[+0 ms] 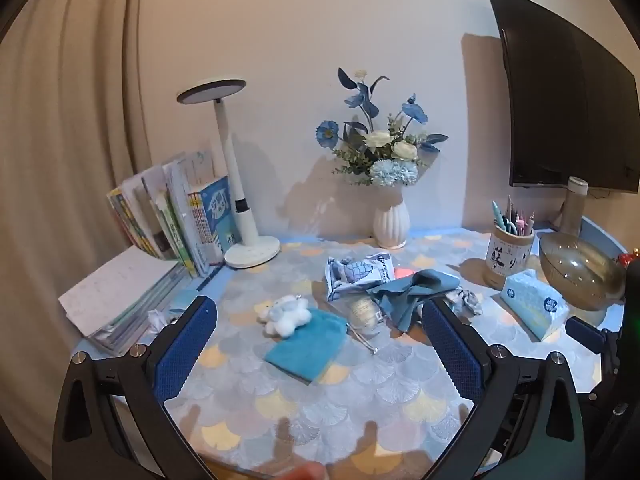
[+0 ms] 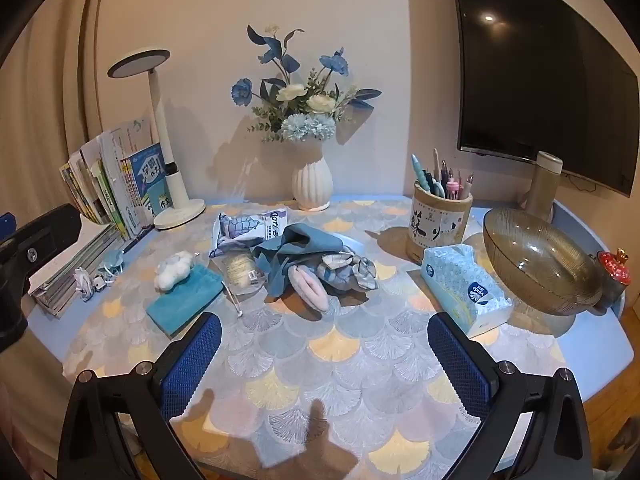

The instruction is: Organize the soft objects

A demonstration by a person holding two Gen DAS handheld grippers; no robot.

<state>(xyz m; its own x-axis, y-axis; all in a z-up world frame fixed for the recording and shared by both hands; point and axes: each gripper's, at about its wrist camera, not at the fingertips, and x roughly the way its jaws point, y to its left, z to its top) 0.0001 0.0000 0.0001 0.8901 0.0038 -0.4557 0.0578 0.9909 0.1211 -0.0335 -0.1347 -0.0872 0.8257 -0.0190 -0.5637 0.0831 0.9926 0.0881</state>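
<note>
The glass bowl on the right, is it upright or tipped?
Tipped: the glass bowl leans on its side, its open mouth facing the tissue pack.

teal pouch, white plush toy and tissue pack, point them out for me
teal pouch (image 2: 182,300), right wrist view, middle of its flat fabric face
white plush toy (image 2: 174,270), right wrist view, centre of its fluffy body
tissue pack (image 2: 464,286), right wrist view, top face near the blue logo

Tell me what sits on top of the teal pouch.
A small white plush toy rests on the far left corner of the teal pouch, overhanging its edge. The rest of the pouch's top is bare. Whatever is inside it cannot be seen.
</note>
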